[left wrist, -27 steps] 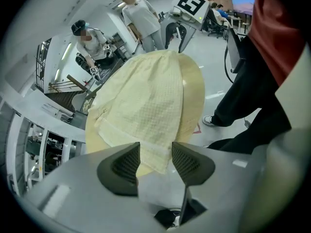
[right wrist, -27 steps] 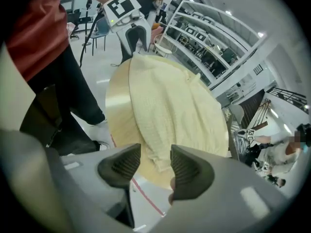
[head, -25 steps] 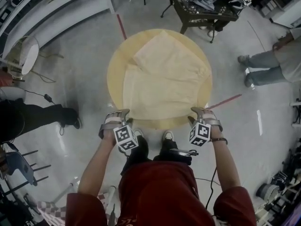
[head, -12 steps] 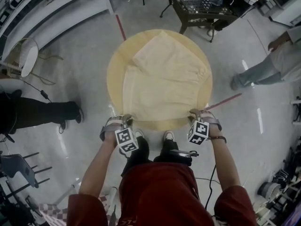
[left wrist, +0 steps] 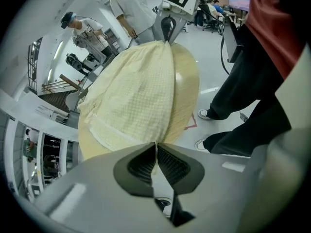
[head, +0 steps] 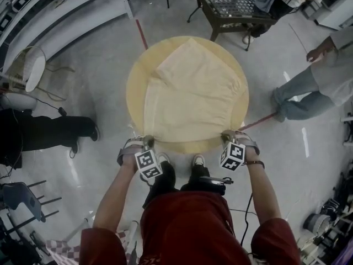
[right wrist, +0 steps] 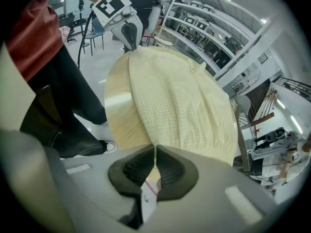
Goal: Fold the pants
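Note:
Pale yellow pants (head: 190, 93) lie spread flat on a round wooden table (head: 135, 76). My left gripper (head: 148, 140) is at the near left corner of the pants and my right gripper (head: 225, 136) at the near right corner. The jaws of both have just been closing and now pinch the near hem. In the left gripper view the left gripper (left wrist: 156, 147) is shut on the pants (left wrist: 136, 96), with the right gripper (left wrist: 167, 25) at the far corner. In the right gripper view the right gripper (right wrist: 155, 152) clamps the pants (right wrist: 180, 101); the left gripper (right wrist: 129, 38) is opposite.
A dark metal table (head: 234, 7) stands just beyond the round table. White shelving (head: 66, 10) runs along the top left. A person's dark-trousered legs (head: 49, 131) are at the left and another person (head: 309, 87) walks at the right. My shoes (head: 196, 160) touch the table's near side.
Both grippers went from open to shut on the near edge of the pants, hardly shifting place. The person at the right has stepped along; the legs at the left moved slightly.

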A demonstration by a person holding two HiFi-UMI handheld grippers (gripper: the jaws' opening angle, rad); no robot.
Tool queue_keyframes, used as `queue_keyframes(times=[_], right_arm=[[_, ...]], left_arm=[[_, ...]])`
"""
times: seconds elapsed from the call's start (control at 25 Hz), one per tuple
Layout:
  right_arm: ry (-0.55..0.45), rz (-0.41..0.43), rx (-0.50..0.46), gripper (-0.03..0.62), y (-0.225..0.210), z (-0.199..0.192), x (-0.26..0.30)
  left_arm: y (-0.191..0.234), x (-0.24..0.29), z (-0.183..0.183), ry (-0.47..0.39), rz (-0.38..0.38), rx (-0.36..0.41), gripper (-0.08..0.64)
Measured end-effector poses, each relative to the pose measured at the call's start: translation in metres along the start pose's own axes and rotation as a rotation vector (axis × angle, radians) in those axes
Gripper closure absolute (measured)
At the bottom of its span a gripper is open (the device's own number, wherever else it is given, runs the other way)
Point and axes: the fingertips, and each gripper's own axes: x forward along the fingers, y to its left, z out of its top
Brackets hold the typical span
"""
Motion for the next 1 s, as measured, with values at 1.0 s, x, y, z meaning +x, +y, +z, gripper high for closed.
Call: queue_keyframes(times=[1.0], right_arm=[[-0.042,-0.329,0.245,0.584,-0.061,0.040,-0.068]], left_arm=[[0.138,-0.060,0.018,-0.216,0.254,0.055,0.537]])
